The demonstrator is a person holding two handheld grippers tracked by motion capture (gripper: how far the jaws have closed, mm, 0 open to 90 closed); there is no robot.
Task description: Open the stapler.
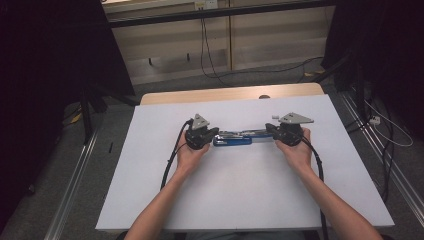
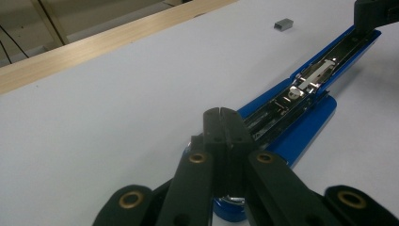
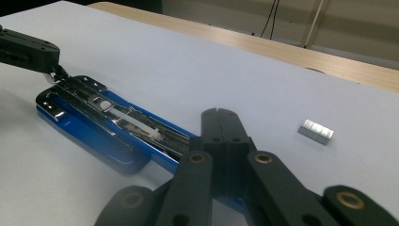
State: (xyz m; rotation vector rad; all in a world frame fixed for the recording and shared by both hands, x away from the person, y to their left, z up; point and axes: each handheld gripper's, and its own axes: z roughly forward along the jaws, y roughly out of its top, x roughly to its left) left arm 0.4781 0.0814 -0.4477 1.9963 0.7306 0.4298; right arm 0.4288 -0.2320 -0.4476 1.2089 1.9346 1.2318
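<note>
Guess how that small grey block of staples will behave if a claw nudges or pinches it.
The small grey metal staple block lies flat on the white table, so it would probably slide, not roll. It looks light, likely skidding easily on that smooth top. The visible ridges suggest joined staples, so a hard pinch might snap it apart.

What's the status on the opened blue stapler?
Left gripper and right gripper shut, one at each end of the opened blue metal stapler. Small grey staple block lies apart, unloaded. Nothing obstructing.
</note>
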